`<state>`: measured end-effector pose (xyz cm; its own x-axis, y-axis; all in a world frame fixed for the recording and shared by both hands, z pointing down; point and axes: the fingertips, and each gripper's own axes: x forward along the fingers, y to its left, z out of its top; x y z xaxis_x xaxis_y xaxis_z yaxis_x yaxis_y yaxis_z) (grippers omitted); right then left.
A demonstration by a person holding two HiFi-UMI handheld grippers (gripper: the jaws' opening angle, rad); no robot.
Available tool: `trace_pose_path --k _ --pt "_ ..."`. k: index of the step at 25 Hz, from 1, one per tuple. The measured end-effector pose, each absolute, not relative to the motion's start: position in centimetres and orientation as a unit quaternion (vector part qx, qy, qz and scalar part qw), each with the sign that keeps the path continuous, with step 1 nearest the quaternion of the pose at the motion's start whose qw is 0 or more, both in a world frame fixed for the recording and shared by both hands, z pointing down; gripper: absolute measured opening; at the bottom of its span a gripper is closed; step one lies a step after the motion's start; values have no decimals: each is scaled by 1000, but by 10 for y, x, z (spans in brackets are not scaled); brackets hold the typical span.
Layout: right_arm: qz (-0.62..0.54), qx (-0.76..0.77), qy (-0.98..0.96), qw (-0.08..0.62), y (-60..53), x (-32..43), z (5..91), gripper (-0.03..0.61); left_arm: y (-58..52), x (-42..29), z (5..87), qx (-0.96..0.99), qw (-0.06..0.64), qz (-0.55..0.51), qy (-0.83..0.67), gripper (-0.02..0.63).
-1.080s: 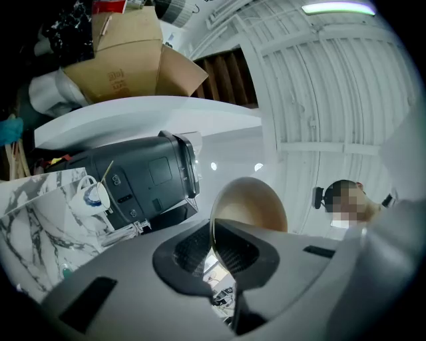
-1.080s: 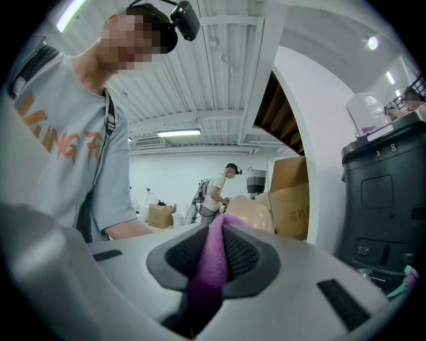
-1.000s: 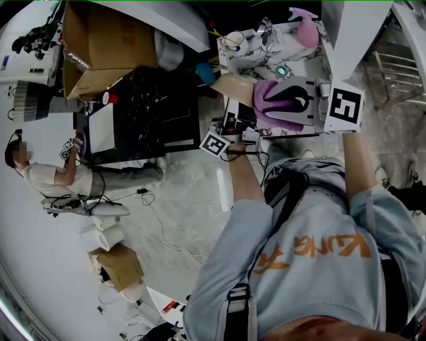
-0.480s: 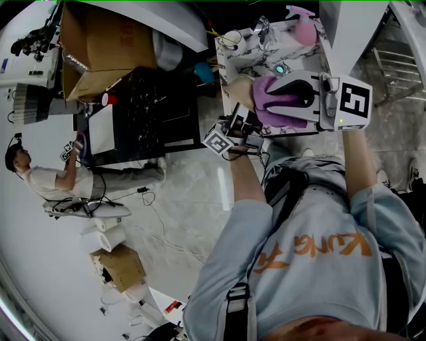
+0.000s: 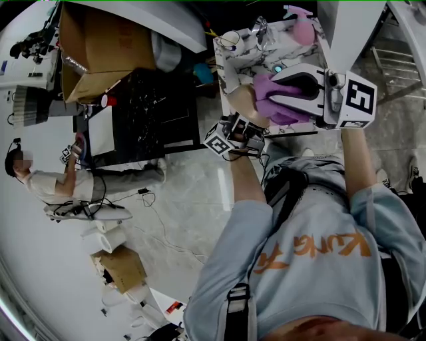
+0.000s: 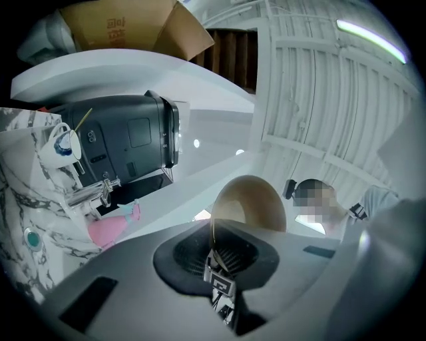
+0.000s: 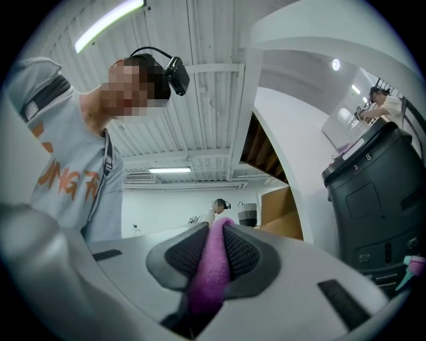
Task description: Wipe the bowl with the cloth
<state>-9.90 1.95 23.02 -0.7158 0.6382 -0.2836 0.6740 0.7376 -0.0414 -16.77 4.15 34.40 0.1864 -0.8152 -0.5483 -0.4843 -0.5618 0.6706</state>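
Note:
A tan bowl [image 5: 238, 101] is held tilted over the near edge of the marble counter [image 5: 243, 61]. My left gripper [image 5: 241, 122] is shut on its rim from below. In the left gripper view the bowl [image 6: 251, 203] stands on edge with its thin rim pinched between the dark pads, my left gripper [image 6: 216, 256] shut on it. A purple cloth [image 5: 265, 90] lies against the bowl's right side, gripped by my right gripper [image 5: 276, 93], which reaches in from the right. The right gripper view shows the cloth [image 7: 210, 276] squeezed between the pads of my right gripper [image 7: 214, 250].
On the marble counter stand a pink spray bottle [image 5: 303, 14], a faucet [image 5: 261, 28] and a cup [image 5: 231, 40]. A black machine [image 5: 153, 106] and an open cardboard box [image 5: 100, 46] are to the left. Another person [image 5: 46, 176] works at the far left.
My right gripper has carried the cloth up and to the left, onto the bowl. The bowl and my left gripper have shifted slightly to the right.

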Motion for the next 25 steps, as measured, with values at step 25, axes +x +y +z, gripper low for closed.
trace_pose_path --k 25 --pt "-13 206 978 2 -12 -133 282 75 36 -182 319 737 113 -439 -501 31"
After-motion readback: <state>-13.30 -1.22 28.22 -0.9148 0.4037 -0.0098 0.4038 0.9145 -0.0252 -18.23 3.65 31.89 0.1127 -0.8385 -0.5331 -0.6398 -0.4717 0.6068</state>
